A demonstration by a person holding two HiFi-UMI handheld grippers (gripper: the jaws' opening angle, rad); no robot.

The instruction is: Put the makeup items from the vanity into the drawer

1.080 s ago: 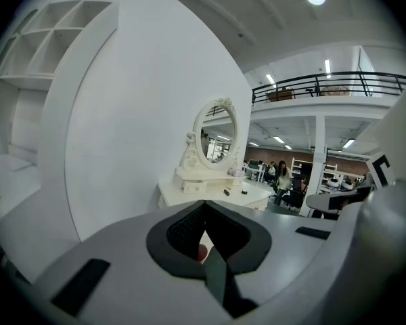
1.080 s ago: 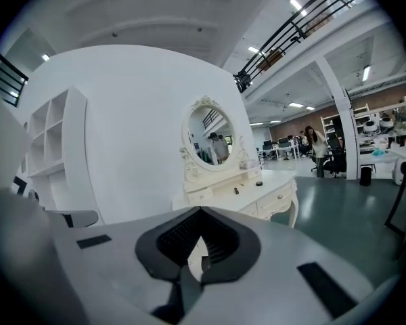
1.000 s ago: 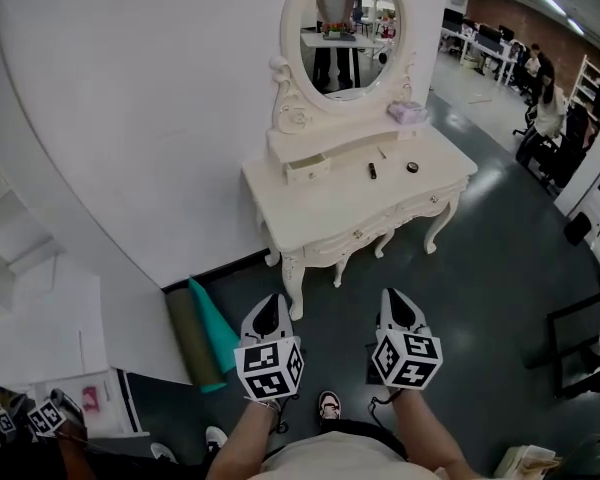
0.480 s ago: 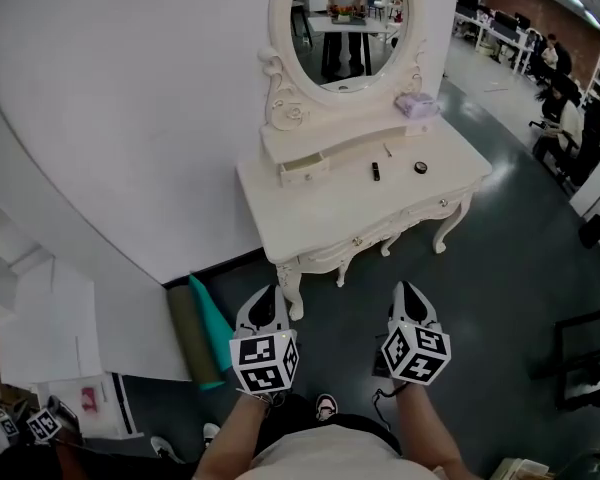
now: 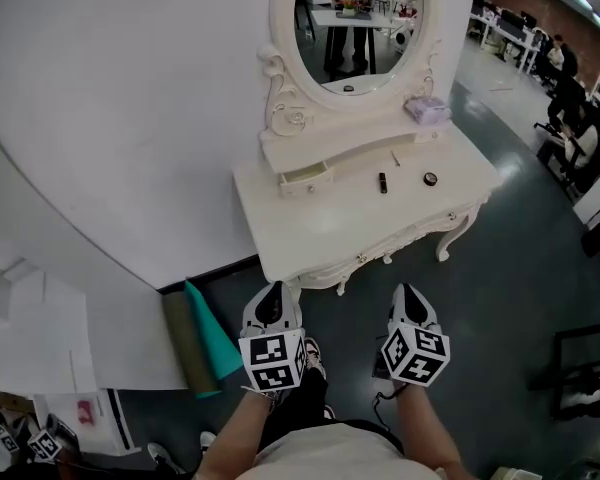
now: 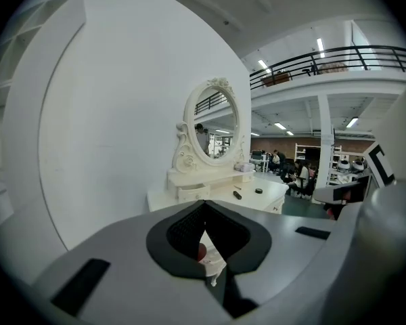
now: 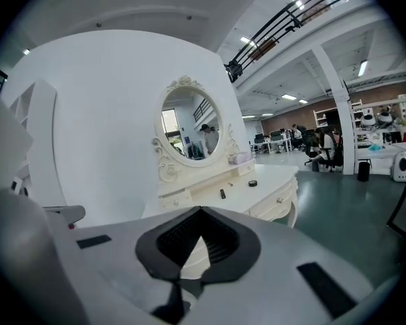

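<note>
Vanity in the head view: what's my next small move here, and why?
Probably step forward to bring both grippers over the vanity top. The left gripper and right gripper are shut, empty and short of its front edge, over the floor, while the black tube and round compact lie on top beyond them.

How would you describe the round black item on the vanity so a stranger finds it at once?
See the white vanity with the oval mirror. On its top, right of the drawer, lies the compact. It is round and black, nearest the right edge; the tube beside it is long.
</note>
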